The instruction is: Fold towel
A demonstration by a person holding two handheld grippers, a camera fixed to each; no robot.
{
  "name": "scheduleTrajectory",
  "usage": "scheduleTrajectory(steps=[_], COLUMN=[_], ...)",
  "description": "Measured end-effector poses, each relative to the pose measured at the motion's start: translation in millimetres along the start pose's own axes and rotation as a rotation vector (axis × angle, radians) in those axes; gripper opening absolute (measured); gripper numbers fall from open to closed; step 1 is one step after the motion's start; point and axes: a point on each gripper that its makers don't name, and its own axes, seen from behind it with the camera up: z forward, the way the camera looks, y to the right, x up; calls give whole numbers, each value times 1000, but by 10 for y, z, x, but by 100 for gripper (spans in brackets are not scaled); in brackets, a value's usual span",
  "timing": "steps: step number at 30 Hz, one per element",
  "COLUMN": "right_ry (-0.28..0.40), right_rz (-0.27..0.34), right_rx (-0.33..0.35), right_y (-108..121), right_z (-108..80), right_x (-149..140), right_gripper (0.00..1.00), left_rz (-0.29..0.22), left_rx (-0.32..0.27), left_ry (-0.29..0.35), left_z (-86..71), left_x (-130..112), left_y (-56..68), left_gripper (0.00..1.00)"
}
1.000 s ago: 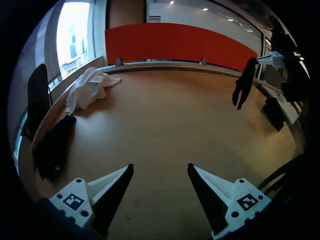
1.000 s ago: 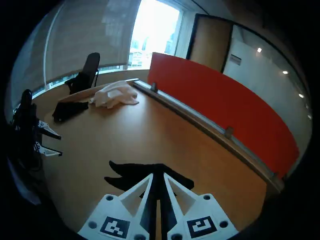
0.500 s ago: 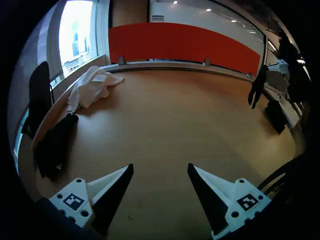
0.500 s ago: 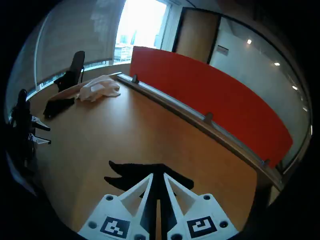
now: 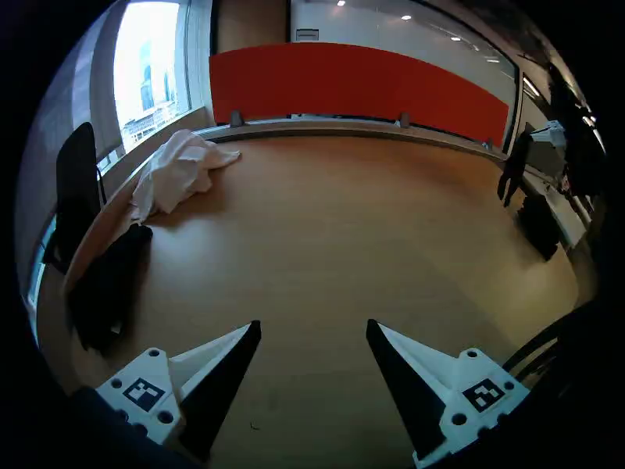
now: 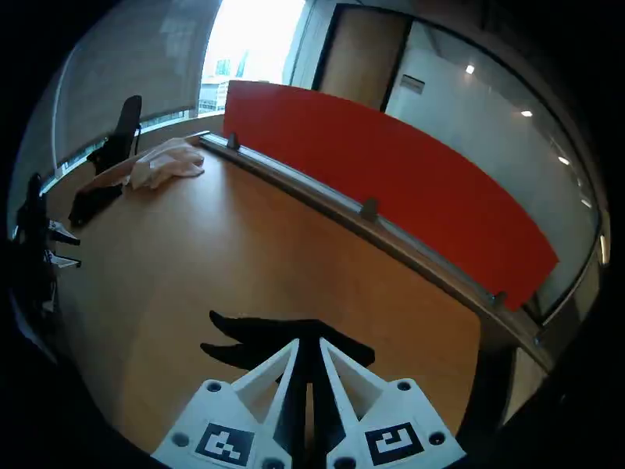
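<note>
- Left gripper (image 5: pixel 312 324): fingers spread wide, nothing between them, above the wooden desk (image 5: pixel 336 227).
- Right gripper (image 6: pixel 311 344): fingers clenched on a black cloth (image 6: pixel 250 334) that fans out from the tips.
- White towel (image 5: pixel 176 168): crumpled heap at the desk's far left corner by the window, well apart from both grippers.
- Dark cloth (image 5: pixel 105 285): heaped on the desk's left edge.
- Red partition (image 5: pixel 351 78): along the desk's far edge.
</note>
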Motion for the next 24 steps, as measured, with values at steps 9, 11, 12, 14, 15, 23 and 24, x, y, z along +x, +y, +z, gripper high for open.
scheduleTrajectory(steps=[9,11,12,14,15,23,24], right_ry=[-23,-28,-33,-43,-48,-73,-77], right_rz=[27,32,34,37,39,66,69], right_rx=[-37,-46,-51,-59,-64,-95,-98], right_y=[366,444,487,564,606,866,894], right_z=[-86,-107,-122,-148,-161,-245,-253], right_x=[-129,-163,-188,-235,-260,-405,-423], right_gripper=[3,3,3,3,3,3,3], left_rz=[2,2,3,4,4,2,2], left_rx=[2,3,4,5,6,7,7], left_ry=[-3,-2,-3,-4,-4,-5,-4], left_z=[5,2,0,-2,-3,3,5], left_x=[23,27,27,28,28,46,49], left_y=[27,30,29,28,27,33,35], left_gripper=[100,100,100,100,100,100,100])
